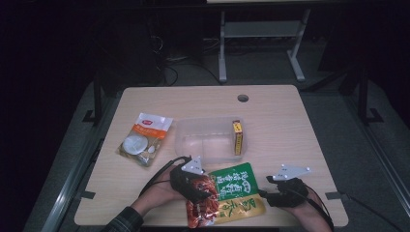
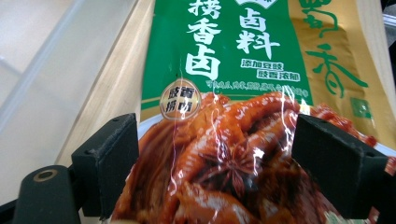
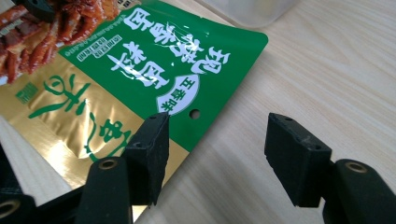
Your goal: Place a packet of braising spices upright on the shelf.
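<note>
A flat food pouch [image 1: 232,191], green and gold with a red picture of chicken feet, lies near the table's front edge. My left gripper [image 1: 200,188] hovers over its red end. In the left gripper view it [image 2: 215,163] is open, with one jaw on either side of the red picture on the pouch [image 2: 224,70]. My right gripper [image 1: 267,195] sits at the pouch's right edge. It [image 3: 217,156] is open too, with one jaw over the gold and green corner of the pouch [image 3: 140,60] and the other over bare wood.
A clear plastic tub [image 1: 205,140] stands just behind the pouch, with a yellow box [image 1: 237,137] upright against its right wall. A white and orange packet [image 1: 145,137] lies to the tub's left. A cable hole [image 1: 242,98] is near the far edge.
</note>
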A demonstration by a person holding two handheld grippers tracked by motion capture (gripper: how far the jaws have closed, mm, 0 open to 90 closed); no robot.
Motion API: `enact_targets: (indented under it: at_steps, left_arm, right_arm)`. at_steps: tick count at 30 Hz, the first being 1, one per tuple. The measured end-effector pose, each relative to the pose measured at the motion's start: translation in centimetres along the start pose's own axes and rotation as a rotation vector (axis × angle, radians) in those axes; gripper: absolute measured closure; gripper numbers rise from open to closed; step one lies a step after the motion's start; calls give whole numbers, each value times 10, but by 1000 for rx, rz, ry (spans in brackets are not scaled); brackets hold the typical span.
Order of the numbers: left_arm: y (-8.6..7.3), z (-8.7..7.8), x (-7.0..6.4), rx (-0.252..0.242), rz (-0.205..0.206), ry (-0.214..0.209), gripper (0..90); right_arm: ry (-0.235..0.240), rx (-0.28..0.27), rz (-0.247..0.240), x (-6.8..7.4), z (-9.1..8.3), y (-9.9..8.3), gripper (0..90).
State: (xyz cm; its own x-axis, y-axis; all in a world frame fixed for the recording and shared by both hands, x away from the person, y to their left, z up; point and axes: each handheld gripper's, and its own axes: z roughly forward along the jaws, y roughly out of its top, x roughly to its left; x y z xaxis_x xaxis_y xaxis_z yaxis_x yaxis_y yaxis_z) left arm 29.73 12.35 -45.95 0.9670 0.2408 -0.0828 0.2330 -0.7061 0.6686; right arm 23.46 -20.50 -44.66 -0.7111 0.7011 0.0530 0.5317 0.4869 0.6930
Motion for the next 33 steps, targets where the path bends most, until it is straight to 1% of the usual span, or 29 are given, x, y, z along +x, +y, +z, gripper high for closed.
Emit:
enact_targets:
  at_steps: [3, 4, 5, 9, 10, 12, 16, 18, 22, 23, 25, 27, 30, 31, 32, 33]
  left_arm:
    - [1, 5, 2, 3, 3, 2, 141]
    - [1, 7, 3, 5, -2, 4, 141]
    - [1, 8, 4, 5, -12, -8, 138]
    - [2, 10, 7, -3, -25, -4, 137]
    - [2, 11, 7, -4, -29, -8, 137]
    - [2, 11, 7, -6, -27, -7, 138]
    - [1, 12, 7, -10, -27, -11, 141]
    - [0, 12, 8, -16, -16, -15, 145]
    - [-1, 12, 7, -20, -11, -16, 151]
    - [-1, 12, 7, -23, -9, -16, 165]
    - [-1, 10, 7, -20, -4, -18, 231]
    - [-1, 9, 7, -23, 4, -14, 274]
    - [0, 8, 4, -14, 13, -13, 367]
    - [1, 8, 3, -9, 18, -13, 409]
    - [2, 8, 1, 1, 31, -15, 446]
    - [3, 7, 0, 11, 49, -13, 503]
  right_arm:
    - [3, 2, -5, 0, 1, -1, 393]
    - [0, -4, -13, -1, 1, 0, 387]
    - [-4, -8, -18, -1, 1, 0, 382]
    - [-15, -12, -12, -2, 1, 0, 382]
    - [-16, -18, -21, -2, 1, 0, 381]
    - [-17, -12, -9, -2, 0, 0, 381]
    - [-20, -18, -12, -2, 0, 0, 381]
    - [-21, -18, -13, -2, 0, 0, 377]
    - [-26, -26, -5, -3, -1, 0, 374]
    - [-26, -27, -4, -3, -1, 0, 374]
    - [-28, -28, -6, -3, -2, 0, 374]
    - [-27, -30, -6, -3, -2, 0, 373]
    - [-25, -32, -9, -3, -2, 1, 373]
    - [-26, -32, -10, -3, -2, 1, 372]
    - [-26, -33, -11, -3, -2, 1, 372]
    - [-26, -34, -9, -3, -2, 1, 372]
